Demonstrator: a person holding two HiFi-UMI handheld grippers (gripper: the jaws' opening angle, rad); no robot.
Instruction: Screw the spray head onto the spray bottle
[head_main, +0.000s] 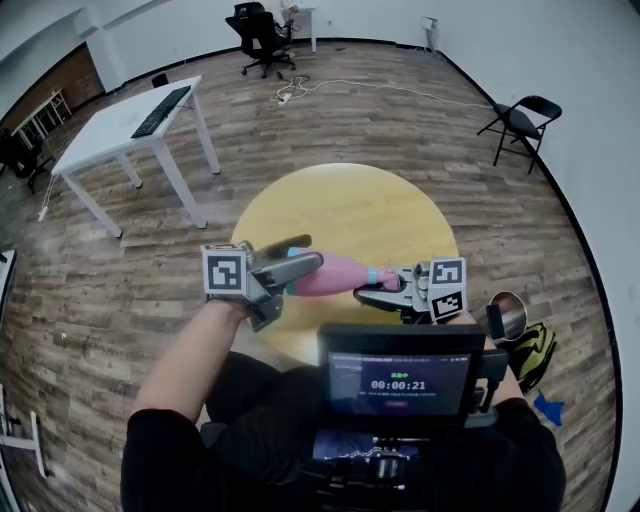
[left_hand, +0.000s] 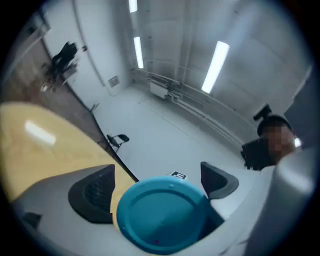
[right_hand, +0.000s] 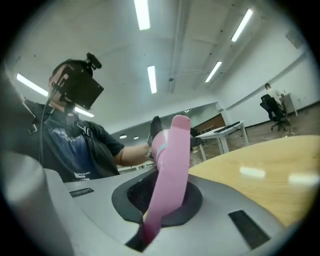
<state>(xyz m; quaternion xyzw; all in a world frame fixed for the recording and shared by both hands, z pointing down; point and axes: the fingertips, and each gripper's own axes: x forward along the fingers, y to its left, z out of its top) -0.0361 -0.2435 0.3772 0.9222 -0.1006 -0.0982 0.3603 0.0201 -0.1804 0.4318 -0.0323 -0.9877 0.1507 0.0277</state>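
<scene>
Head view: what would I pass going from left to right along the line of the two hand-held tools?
Left gripper → pink spray bottle → right gripper, closed on the spray head → shiny round thing beside the table.

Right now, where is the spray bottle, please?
Head view centre: the spray bottle lies sideways between the left gripper and right gripper, above the round yellow table.

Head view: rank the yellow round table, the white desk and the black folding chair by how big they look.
1. yellow round table, nearest the camera
2. white desk, farther off, so true size is unsure
3. black folding chair
</scene>
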